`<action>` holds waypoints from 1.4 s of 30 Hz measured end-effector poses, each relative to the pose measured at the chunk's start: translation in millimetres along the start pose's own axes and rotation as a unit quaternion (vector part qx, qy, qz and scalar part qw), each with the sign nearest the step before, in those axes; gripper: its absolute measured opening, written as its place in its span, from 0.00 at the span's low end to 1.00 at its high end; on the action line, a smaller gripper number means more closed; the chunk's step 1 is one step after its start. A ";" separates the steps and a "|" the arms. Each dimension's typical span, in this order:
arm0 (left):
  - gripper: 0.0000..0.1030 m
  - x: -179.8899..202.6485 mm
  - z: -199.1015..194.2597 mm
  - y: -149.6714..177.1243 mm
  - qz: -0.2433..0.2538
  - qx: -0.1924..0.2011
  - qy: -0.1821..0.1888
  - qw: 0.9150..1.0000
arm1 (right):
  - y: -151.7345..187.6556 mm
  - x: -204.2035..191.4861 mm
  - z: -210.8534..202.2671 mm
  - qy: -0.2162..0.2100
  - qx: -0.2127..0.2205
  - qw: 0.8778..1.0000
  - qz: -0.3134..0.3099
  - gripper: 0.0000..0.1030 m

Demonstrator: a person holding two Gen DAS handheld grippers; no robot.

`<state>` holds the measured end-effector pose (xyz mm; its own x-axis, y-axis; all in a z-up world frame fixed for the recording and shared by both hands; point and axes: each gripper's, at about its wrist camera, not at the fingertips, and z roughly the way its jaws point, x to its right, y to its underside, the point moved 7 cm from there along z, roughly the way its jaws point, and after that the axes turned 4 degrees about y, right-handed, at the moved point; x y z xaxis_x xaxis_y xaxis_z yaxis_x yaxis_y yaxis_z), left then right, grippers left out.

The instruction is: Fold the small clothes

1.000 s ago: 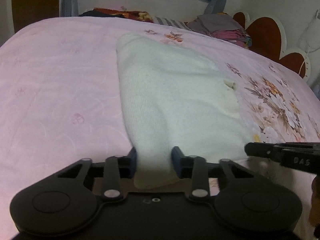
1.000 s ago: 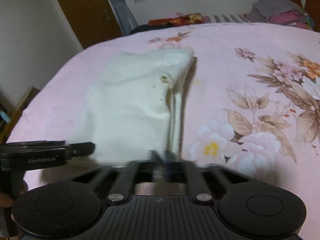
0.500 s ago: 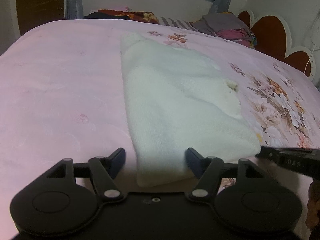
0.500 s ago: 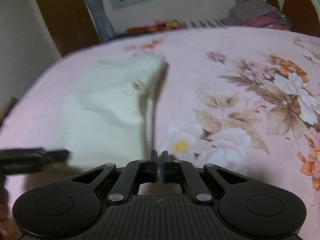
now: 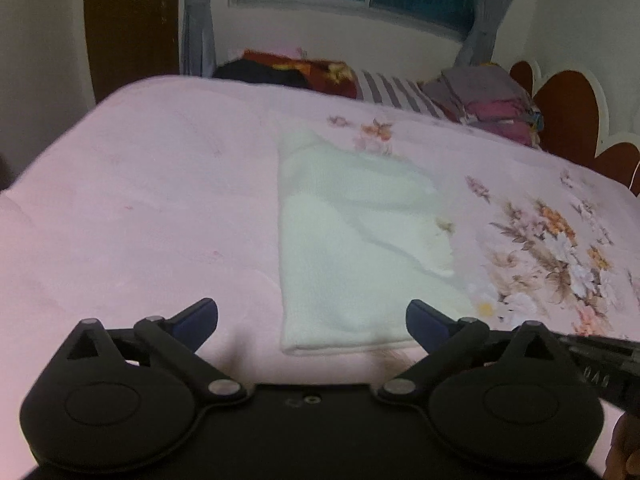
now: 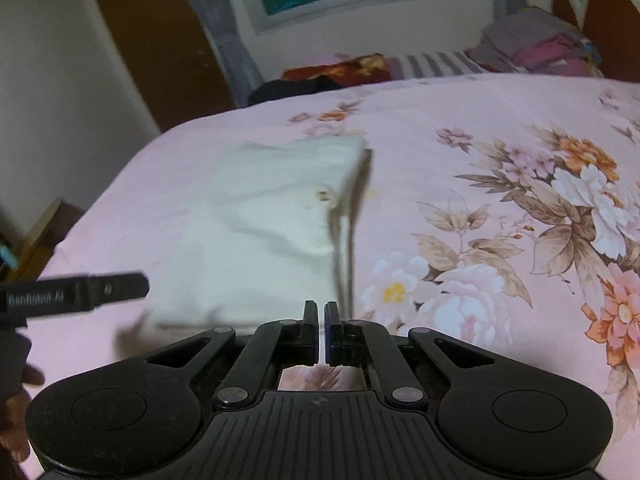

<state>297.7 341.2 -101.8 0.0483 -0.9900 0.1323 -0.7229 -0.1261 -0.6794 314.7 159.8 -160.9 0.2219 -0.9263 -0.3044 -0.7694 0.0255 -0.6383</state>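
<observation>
A small white garment (image 5: pixel 352 248) lies folded flat on the pink floral bedsheet (image 5: pixel 140 208), its near edge toward me. My left gripper (image 5: pixel 312 314) hovers over that near edge. Its jaws are opening wide, and the blue pads (image 5: pixel 200 316) stand apart from the cloth on either side. In the right wrist view the garment (image 6: pixel 264 232) lies ahead and to the left. My right gripper (image 6: pixel 320 312) is shut just off its near right corner, and I see nothing between the pads. Each gripper shows at the edge of the other's view: the left one's finger (image 6: pixel 116 284), the right gripper (image 5: pixel 600 364).
A pile of folded clothes (image 5: pixel 492 104) sits at the far right by the brown headboard (image 5: pixel 568 120). A dark and red blanket (image 5: pixel 300 72) lies along the far edge under the window. The bed drops off at the left, toward a door (image 6: pixel 160 48).
The left jaws let go of the garment's near edge and spread wide as the gripper lifted and drew back. The right gripper also rose and stayed shut. The garment lies still.
</observation>
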 end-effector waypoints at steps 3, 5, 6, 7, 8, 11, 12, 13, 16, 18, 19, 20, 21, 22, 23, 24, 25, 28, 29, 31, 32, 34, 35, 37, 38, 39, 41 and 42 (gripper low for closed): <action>0.99 13.0 -30.8 7.0 0.026 0.016 -0.022 0.999 | 10.0 -5.9 -22.2 -0.018 0.003 1.000 -0.004 0.46; 0.99 23.7 -54.6 13.7 0.038 0.036 -0.027 0.998 | 17.1 -8.6 -44.0 -0.019 0.019 1.000 -0.015 0.89; 0.99 29.0 -65.5 17.1 0.044 0.041 -0.029 0.998 | 19.7 -10.9 -55.9 -0.025 0.034 0.999 -0.027 0.89; 1.00 34.2 -75.8 21.3 0.049 0.043 -0.032 0.997 | 22.9 -14.0 -68.6 -0.028 0.044 0.998 -0.041 0.89; 1.00 39.2 -85.7 25.6 0.052 0.042 -0.037 0.997 | 26.4 -17.2 -80.3 -0.026 0.049 0.997 -0.053 0.89; 1.00 51.3 -115.8 39.6 0.052 0.046 -0.039 0.997 | 33.3 -21.7 -113.5 -0.031 0.065 0.995 -0.065 0.89; 1.00 54.3 -124.6 42.7 0.048 0.050 -0.039 0.997 | 34.4 -21.1 -121.5 -0.031 0.067 0.995 -0.063 0.89; 1.00 56.6 -134.6 45.9 0.041 0.057 -0.040 0.997 | 35.7 -20.7 -133.3 -0.028 0.071 0.995 -0.058 0.89; 1.00 59.9 -158.4 52.9 0.014 0.072 -0.047 0.996 | 37.5 -21.0 -162.1 -0.025 0.083 0.995 -0.051 0.89; 1.00 61.0 -172.0 57.3 0.000 0.078 -0.054 0.996 | 38.6 -21.6 -181.2 -0.019 0.096 0.994 -0.052 0.91; 1.00 61.3 -177.7 59.0 -0.003 0.081 -0.059 0.995 | 39.5 -22.1 -189.9 -0.017 0.102 0.993 -0.053 0.95; 0.99 61.6 -182.6 61.1 -0.003 0.084 -0.066 0.994 | 40.4 -22.8 -198.9 -0.016 0.107 0.993 -0.054 1.00; 0.99 62.0 -186.5 62.7 -0.002 0.087 -0.073 0.994 | 41.3 -24.1 -208.2 -0.018 0.115 0.992 -0.055 1.00; 0.99 62.3 -189.5 64.7 -0.001 0.088 -0.081 0.993 | 42.3 -24.7 -215.9 -0.020 0.121 0.991 -0.057 1.00; 0.99 62.7 -192.5 66.8 -0.003 0.087 -0.088 0.992 | 42.7 -26.0 -223.1 -0.022 0.127 0.990 -0.059 1.00; 0.99 63.1 -195.1 68.8 -0.006 0.085 -0.090 0.992 | 43.2 -27.3 -229.1 -0.019 0.132 0.989 -0.061 1.00; 1.00 63.1 -196.3 69.9 -0.010 0.083 -0.086 0.993 | 43.6 -28.8 -234.3 -0.013 0.136 0.989 -0.062 1.00; 0.99 62.1 -201.7 73.0 -0.024 0.075 -0.078 0.994 | 44.5 -30.6 -244.6 0.002 0.148 0.987 -0.065 1.00; 0.99 62.2 -205.0 73.7 -0.023 0.078 -0.082 0.993 | 44.4 -30.5 -246.9 0.009 0.151 0.986 -0.067 1.00; 0.99 62.3 -208.7 73.3 -0.016 0.084 -0.094 0.992 | 45.3 -31.2 -250.3 0.011 0.154 0.986 -0.068 1.00; 0.99 63.0 -209.5 73.3 -0.013 0.085 -0.096 0.992 | 45.7 -31.0 -252.1 0.008 0.155 0.986 -0.067 1.00; 0.99 63.8 -211.4 73.4 -0.011 0.084 -0.098 0.992 | 45.2 -30.2 -255.1 0.008 0.160 0.985 -0.064 1.00; 0.99 64.1 -212.2 73.5 -0.011 0.083 -0.098 0.992 | 45.0 -29.6 -256.2 0.009 0.163 0.984 -0.065 1.00; 0.99 64.2 -212.5 73.7 -0.014 0.081 -0.096 0.992 | 44.1 -27.2 -256.6 0.011 0.165 0.984 -0.065 1.00; 0.99 63.7 -212.8 73.9 -0.016 0.081 -0.097 0.992 | 43.9 -26.4 -257.6 0.011 0.166 0.984 -0.064 1.00; 0.99 63.7 -212.5 73.8 -0.017 0.081 -0.097 0.992 | 43.8 -25.4 -258.7 0.010 0.166 0.984 -0.063 1.00; 0.99 63.7 -212.9 74.3 -0.018 0.079 -0.096 0.992 | 43.0 -24.1 -261.0 0.010 0.169 0.984 -0.061 1.00; 0.99 63.9 -213.0 74.4 -0.018 0.079 -0.097 0.992 | 42.9 -23.4 -262.4 0.009 0.170 0.984 -0.060 1.00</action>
<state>100.2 281.9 9.8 0.2144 -0.9764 0.0278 -0.6020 -0.1545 -0.7834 119.3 83.9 4.4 0.2860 -0.9365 -0.2026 -0.4927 0.0376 -0.8694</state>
